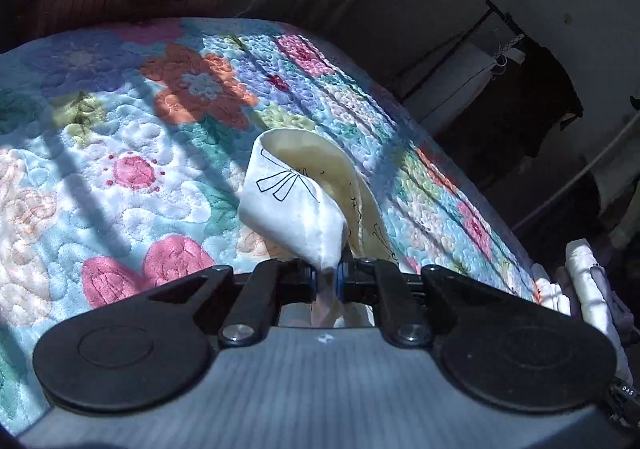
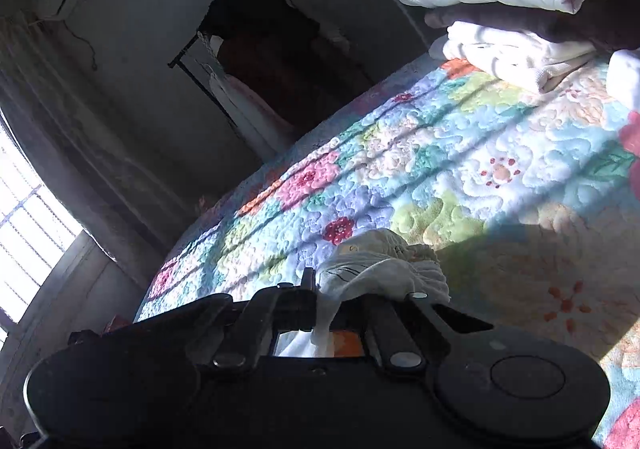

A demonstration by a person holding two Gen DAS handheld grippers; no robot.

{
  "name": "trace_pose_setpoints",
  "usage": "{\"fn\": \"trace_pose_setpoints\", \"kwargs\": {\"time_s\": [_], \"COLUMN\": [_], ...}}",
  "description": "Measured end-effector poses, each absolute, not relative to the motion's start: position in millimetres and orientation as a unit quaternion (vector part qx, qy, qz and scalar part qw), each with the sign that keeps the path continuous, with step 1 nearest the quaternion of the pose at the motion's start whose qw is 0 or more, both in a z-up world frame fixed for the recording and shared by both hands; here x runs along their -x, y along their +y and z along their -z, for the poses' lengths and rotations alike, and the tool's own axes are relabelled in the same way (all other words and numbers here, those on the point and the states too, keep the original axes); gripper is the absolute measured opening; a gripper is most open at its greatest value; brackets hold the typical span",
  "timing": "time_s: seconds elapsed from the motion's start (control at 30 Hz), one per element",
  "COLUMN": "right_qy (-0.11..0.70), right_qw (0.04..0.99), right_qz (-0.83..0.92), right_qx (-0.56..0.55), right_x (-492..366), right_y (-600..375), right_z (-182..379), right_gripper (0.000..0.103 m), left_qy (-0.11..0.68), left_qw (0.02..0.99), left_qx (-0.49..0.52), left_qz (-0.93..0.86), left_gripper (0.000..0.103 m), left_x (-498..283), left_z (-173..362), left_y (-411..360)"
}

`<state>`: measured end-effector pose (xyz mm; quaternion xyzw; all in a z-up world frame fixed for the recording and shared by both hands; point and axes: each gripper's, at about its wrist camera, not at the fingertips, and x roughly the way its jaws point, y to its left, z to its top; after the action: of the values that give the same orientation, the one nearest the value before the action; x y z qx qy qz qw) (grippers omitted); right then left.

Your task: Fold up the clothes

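Right now both grippers have cloth in their jaws. In the left wrist view, the left gripper [image 1: 329,276] is pinched tight on a corner of a white garment [image 1: 294,205], the fabric squeezed between the blue-edged pads and trailing down under the body of the tool. From that pinch the cloth rises up and away, straight ahead of the fingers, curling over like a cone — white outside with a thin black line drawing, creamy yellow inside. It hangs above the flowered quilt [image 1: 120,137] here, not lying flat on it.

Over to the right wrist view — the right gripper [image 2: 340,299] is closed on a bunched, gathered edge of the garment [image 2: 380,265], a ruffled wad sitting on top of its fingers, with a strip dropping between them. Whether both hold the same piece I can't tell for sure, though the black line marks match.

So the key relation, as I judge it: the cloth sits dead ahead of each gripper, already held, and its long axis looks set to run between the two once they draw apart. Neither hand is nearer; each holds its own end.

Further out lies sunlit open quilt, then a stack of folded white laundry [image 2: 516,9] at the far corner, and a dark clothes rack [image 2: 256,33] by the wall.
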<state>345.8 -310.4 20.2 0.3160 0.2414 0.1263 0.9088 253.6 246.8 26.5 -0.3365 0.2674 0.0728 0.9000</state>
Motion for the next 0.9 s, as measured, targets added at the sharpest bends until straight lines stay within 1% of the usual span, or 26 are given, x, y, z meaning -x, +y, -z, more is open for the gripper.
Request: {"fn": "trace_pose_setpoints", "kwargs": {"time_s": [0.03, 0.1, 0.17, 0.23, 0.3, 0.37, 0.4, 0.47, 0.53, 0.67, 0.73, 0.8, 0.9], "right_qy": [0.228, 0.214, 0.244, 0.283, 0.288, 0.300, 0.308, 0.322, 0.333, 0.358, 0.365, 0.349, 0.283], "right_qw": [0.909, 0.897, 0.874, 0.871, 0.899, 0.909, 0.907, 0.881, 0.867, 0.874, 0.858, 0.849, 0.873], "right_qz": [-0.142, -0.169, -0.174, -0.150, -0.115, -0.113, -0.120, -0.154, -0.157, -0.142, -0.159, -0.183, -0.198], "right_qx": [-0.319, -0.347, -0.382, -0.373, -0.308, -0.266, -0.261, -0.312, -0.335, -0.297, -0.324, -0.351, -0.344], "right_x": [-340.5, -326.4, -310.2, -291.5, -268.1, -250.9, -243.9, -240.0, -245.5, -286.8, -316.3, -336.8, -346.4], "right_y": [-313.4, -324.1, -336.4, -341.4, -334.4, -325.5, -323.8, -331.9, -335.9, -317.7, -313.5, -310.8, -307.4], "right_z": [-38.8, -70.3, -89.1, -97.8, -104.1, -105.5, -105.6, -100.3, -93.0, -75.9, -70.0, -74.3, -102.9], "right_gripper": [0.004, 0.004, 0.004, 0.004, 0.004, 0.004, 0.004, 0.004, 0.004, 0.004, 0.004, 0.004, 0.004], "left_qy": [0.257, 0.240, 0.230, 0.241, 0.268, 0.284, 0.285, 0.285, 0.292, 0.311, 0.299, 0.284, 0.224], "left_qw": [0.906, 0.902, 0.886, 0.870, 0.867, 0.867, 0.865, 0.864, 0.856, 0.851, 0.859, 0.867, 0.885], "left_qx": [0.327, 0.350, 0.398, 0.425, 0.415, 0.401, 0.402, 0.404, 0.415, 0.412, 0.406, 0.400, 0.401], "left_qz": [-0.080, -0.074, -0.063, -0.061, -0.071, -0.089, -0.093, -0.098, -0.099, -0.094, -0.091, -0.088, -0.074], "left_gripper": [0.008, 0.008, 0.008, 0.008, 0.008, 0.008, 0.008, 0.008, 0.008, 0.008, 0.008, 0.008, 0.008], "left_x": [-244.2, -223.2, -200.9, -183.5, -174.0, -167.9, -164.1, -157.1, -164.0, -192.7, -208.7, -223.5, -224.1], "left_z": [-44.0, -63.2, -70.1, -67.3, -62.2, -58.9, -57.7, -55.0, -50.9, -49.0, -56.3, -64.5, -88.8], "left_y": [245.2, 250.5, 259.4, 263.0, 257.7, 253.1, 253.0, 256.1, 263.4, 272.5, 277.9, 283.3, 288.8]}}
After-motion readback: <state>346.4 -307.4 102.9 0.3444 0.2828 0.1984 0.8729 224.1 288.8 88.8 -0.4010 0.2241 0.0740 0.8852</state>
